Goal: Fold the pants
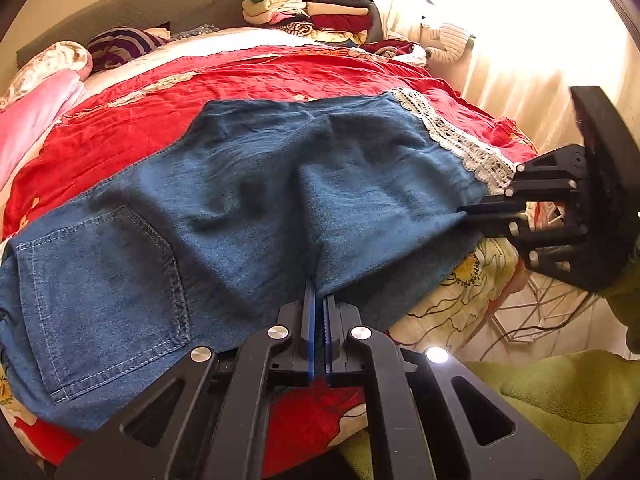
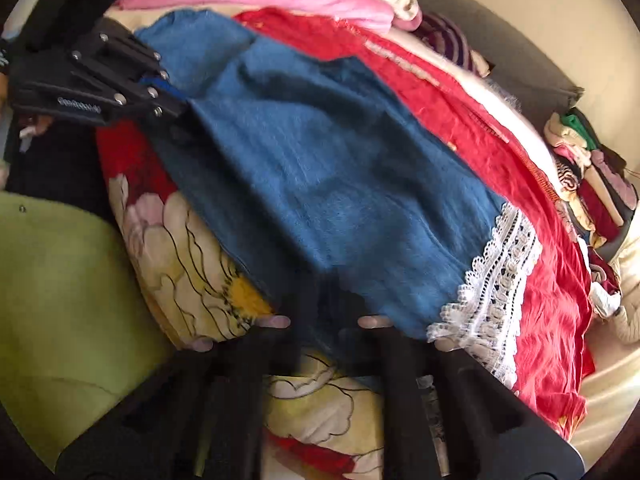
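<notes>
Blue denim pants (image 1: 280, 184) lie spread across a red bedspread (image 1: 200, 92), back pocket (image 1: 100, 300) at the left and white lace hem (image 1: 452, 136) at the right. My left gripper (image 1: 319, 292) is shut on the near edge of the pants at mid-length, and it shows again at the upper left of the right wrist view (image 2: 176, 100). My right gripper (image 1: 468, 212) is pinched shut on the same near edge close to the lace hem. In its own blurred view the right gripper (image 2: 324, 312) has the denim (image 2: 320, 168) bunched over its fingertips beside the lace hem (image 2: 496, 280).
A stack of folded clothes (image 1: 316, 4) stands at the far end of the bed by the grey headboard (image 1: 140, 4). A pink blanket (image 1: 36, 112) lies at the left. A flowered sheet (image 1: 460, 292) hangs over the near bed edge. Green fabric (image 1: 560, 392) is below right, and bright curtains (image 1: 520, 60) hang at the right.
</notes>
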Demonstrator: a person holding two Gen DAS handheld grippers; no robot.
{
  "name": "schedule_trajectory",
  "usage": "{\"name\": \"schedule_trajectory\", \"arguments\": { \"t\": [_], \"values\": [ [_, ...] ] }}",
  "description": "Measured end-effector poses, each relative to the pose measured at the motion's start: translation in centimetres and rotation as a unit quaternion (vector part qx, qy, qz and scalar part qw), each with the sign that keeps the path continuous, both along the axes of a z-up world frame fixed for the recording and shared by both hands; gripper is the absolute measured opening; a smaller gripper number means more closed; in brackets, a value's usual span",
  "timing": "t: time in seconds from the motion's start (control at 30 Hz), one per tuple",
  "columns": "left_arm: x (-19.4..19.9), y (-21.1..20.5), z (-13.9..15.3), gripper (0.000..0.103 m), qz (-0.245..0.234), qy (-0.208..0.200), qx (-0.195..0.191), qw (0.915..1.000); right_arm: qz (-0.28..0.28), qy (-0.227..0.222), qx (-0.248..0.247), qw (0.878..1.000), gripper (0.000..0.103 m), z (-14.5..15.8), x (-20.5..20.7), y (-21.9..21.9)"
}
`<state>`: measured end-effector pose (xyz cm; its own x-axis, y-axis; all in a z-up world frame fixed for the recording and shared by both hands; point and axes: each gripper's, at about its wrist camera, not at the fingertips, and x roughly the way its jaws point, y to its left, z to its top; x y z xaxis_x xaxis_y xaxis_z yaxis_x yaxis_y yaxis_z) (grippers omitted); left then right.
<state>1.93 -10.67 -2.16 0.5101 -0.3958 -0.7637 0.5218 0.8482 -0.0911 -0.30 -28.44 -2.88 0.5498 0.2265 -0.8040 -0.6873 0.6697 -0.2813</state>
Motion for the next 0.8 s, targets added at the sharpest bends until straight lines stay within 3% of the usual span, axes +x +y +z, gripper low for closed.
{"name": "schedule_trajectory", "arguments": {
  "t": [0.27, 0.33, 0.4, 0.47, 0.53, 0.6, 0.67, 0.7, 0.8],
  "values": [
    [0.0, 0.1, -1.1, 0.011, -0.012, 0.036, 0.0, 0.9993, 0.001, 0.044, -0.001, 0.999, 0.002, -1.1, 0.3, -1.1],
    [-0.3, 0.5, -0.8, 0.032, -0.014, 0.038, -0.006, 0.9991, -0.005, 0.059, 0.027, 0.998, 0.005, -0.4, 0.7, -1.6],
    [-0.7, 1.7, 0.2, 0.05, -0.007, 0.031, -0.026, 0.9992, -0.013, 0.074, 0.072, 0.995, 0.02, 0.9, 0.8, -3.1],
    [-0.9, 3.7, 1.3, 0.053, 0.017, 0.02, -0.049, 0.9984, -0.036, 0.059, 0.105, 0.992, 0.025, 2.5, 1.0, -5.2],
    [-0.8, 6.4, 2.5, 0.067, 0.064, 0.002, -0.066, 0.9958, -0.083, 0.047, 0.146, 0.985, 0.026, 4.0, 1.6, -8.3],
    [-0.7, 9.8, 3.7, 0.074, 0.136, -0.02, -0.074, 0.9877, -0.132, 0.046, 0.169, 0.976, 0.027, 4.6, 2.4, -10.8],
    [-0.7, 13.0, 4.1, 0.074, 0.21, -0.03, -0.069, 0.9748, -0.171, 0.048, 0.174, 0.969, 0.027, 4.4, 3.0, -12.7],
    [-0.6, 14.2, 4.0, 0.074, 0.238, -0.029, -0.064, 0.9688, -0.188, 0.055, 0.175, 0.965, 0.027, 4.0, 3.1, -13.4],
    [-0.1, 17.3, 2.8, 0.089, 0.306, -0.003, -0.076, 0.9491, -0.21, 0.081, 0.199, 0.954, 0.027, 2.8, 3.6, -14.2]
  ]
}}
